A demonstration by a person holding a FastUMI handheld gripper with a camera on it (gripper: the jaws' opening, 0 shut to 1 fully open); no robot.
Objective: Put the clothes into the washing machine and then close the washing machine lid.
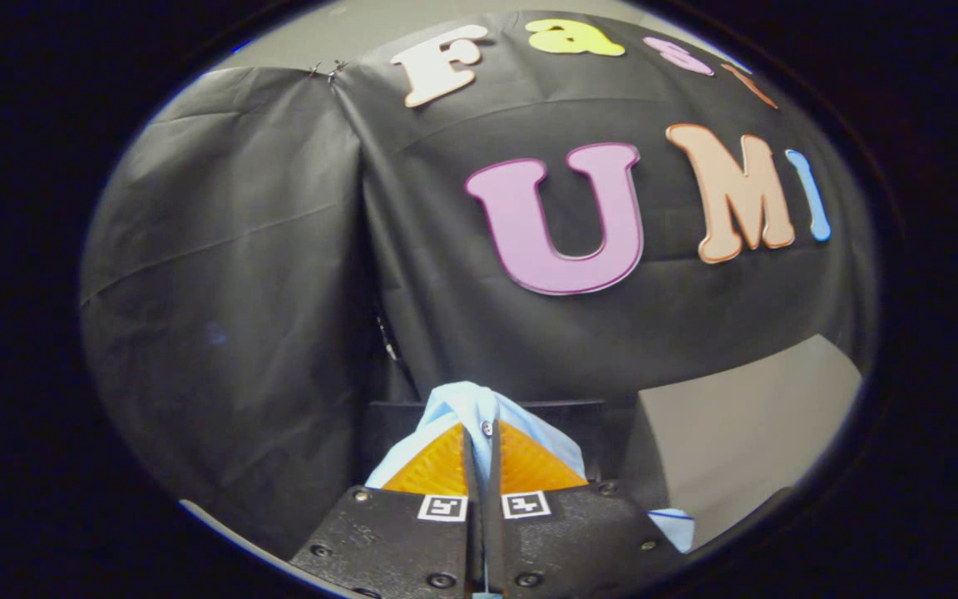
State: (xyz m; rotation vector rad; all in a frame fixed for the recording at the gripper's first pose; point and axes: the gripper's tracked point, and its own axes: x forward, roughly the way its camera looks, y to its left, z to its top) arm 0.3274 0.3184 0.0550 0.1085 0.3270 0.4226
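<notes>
A light blue garment is pinched between my fingers; its cloth bunches up over the fingertips and hangs down on both sides, with a small button showing near the tips. My gripper is shut on it, held up in the air facing the booth's black cloth wall. Another bit of the same light blue cloth hangs out below the right finger. A grey flat surface lies to the right beyond the fingers; I cannot tell whether it belongs to the washing machine.
A dark box-like edge sits just behind the garment, low against the cloth wall. A pale rim curves along the lower left.
</notes>
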